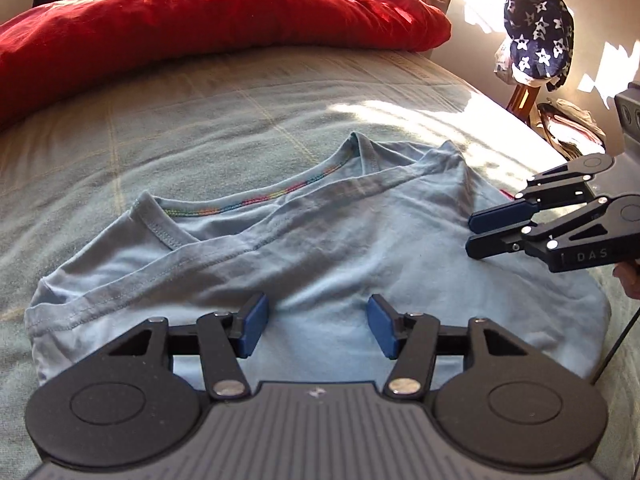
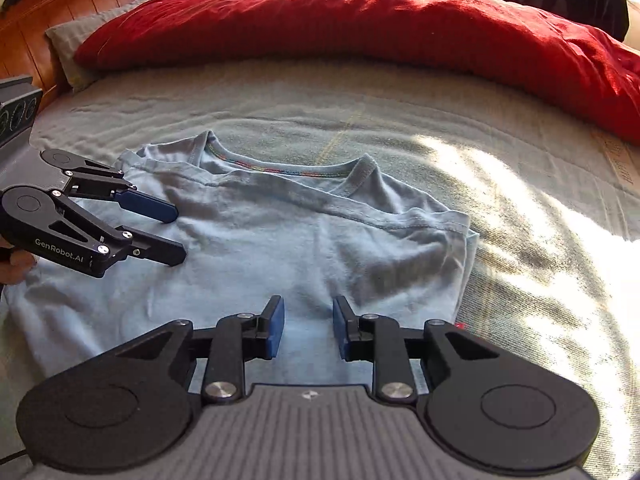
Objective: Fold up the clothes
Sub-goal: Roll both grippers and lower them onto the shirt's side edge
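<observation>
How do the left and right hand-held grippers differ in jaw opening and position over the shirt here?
The left hand-held gripper has its jaws spread wide; the right hand-held gripper is open too, but with a narrower gap. The left one hovers over the light blue t-shirt's left part, the right one over its right part. Neither holds any fabric, and both have blue pads.

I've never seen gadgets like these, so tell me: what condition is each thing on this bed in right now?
Light blue T-shirt: lying on the bed, sleeves folded in, not gripped.
Left gripper: open, empty, over the shirt.
Right gripper: open, empty, over the shirt.
Red duvet: bunched along the far side.
Bedsheet: spread, lightly wrinkled.
</observation>
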The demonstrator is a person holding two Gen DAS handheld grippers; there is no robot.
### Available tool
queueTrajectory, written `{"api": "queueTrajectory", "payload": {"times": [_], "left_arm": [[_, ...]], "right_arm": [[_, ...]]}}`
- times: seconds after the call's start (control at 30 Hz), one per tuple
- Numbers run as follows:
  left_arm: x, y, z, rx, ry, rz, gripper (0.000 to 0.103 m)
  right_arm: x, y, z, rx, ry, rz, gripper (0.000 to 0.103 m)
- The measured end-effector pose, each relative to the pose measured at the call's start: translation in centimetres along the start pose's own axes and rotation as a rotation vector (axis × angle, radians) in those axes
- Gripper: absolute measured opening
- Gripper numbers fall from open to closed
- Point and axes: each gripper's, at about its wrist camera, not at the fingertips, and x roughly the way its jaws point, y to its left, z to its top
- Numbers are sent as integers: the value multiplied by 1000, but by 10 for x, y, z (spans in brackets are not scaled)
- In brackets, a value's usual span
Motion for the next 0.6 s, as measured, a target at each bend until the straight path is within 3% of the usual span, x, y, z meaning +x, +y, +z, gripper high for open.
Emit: {"api": "queueTrajectory", "payload": {"times": [0.13,0.27,0.43,0.6], "left_arm": [[6,10,15,-42,-8,55,55],[-22,10,17,-42,-16,146,50],[-84,5,-11,-38,-20,133,50],[-126,-26,-58,-74,-48,32,49]], "right_arm": [[18,-26,17,86,-44,-23,30],[17,-35,27,152,-64,-32,30],[-34,-1,5,62,-78,23,38],[-71,35,-31,32,-59,108,38]]}}
